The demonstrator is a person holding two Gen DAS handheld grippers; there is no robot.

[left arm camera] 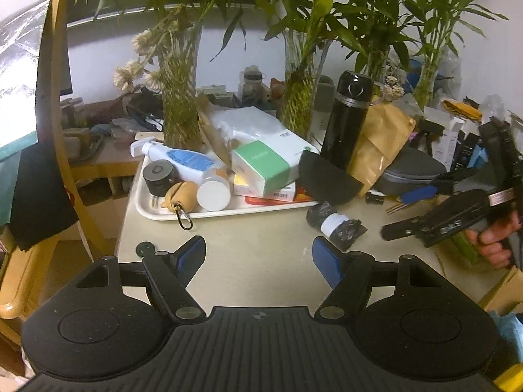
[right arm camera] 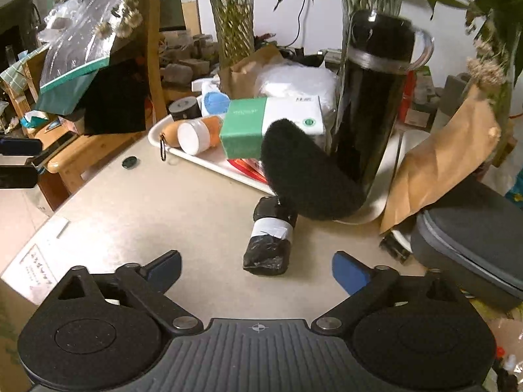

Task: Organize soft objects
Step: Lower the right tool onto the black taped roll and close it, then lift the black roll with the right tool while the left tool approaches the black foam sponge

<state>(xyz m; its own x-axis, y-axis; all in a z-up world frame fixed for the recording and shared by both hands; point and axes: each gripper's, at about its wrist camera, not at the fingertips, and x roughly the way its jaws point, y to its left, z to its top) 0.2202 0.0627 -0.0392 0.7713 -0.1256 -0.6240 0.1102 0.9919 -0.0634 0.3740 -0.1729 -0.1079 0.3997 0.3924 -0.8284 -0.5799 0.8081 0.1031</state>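
Both grippers hang over the bare front part of the table (right arm camera: 137,209) with nothing in them: the left gripper (left arm camera: 259,256) has its 2 blue-padded fingers spread wide over empty tabletop, and the right gripper (right arm camera: 256,269) has its fingers spread just as wide, pointed at the soft things ahead. The nearest of these is a black roll (right arm camera: 269,238) of crinkled plastic bound by a white band, lying on its side on the table just beyond the right gripper's fingertips and roughly in line with the gap between them, which suggests it is the first thing meant to be picked up. Just behind it, a black felt piece (right arm camera: 304,170) with a rounded edge leans half off the white tray (left arm camera: 153,210), propped against the tall black bottle (right arm camera: 369,104); it looks loosely balanced there, not put away. The tray is crowded with boxes, among them a green and white box (left arm camera: 261,163), a spray bottle (left arm camera: 183,158) and a white-capped jar (left arm camera: 214,192), so little room is left on it. A brown paper bag (right arm camera: 441,160) and a grey case (right arm camera: 474,228) stand to the right. In the left view the right gripper (left arm camera: 402,228) shows side-on in the person's hand (left arm camera: 493,241), low near the roll. The wide opening suits a squashy roll: it can close across the banded middle, where the roll should give least.
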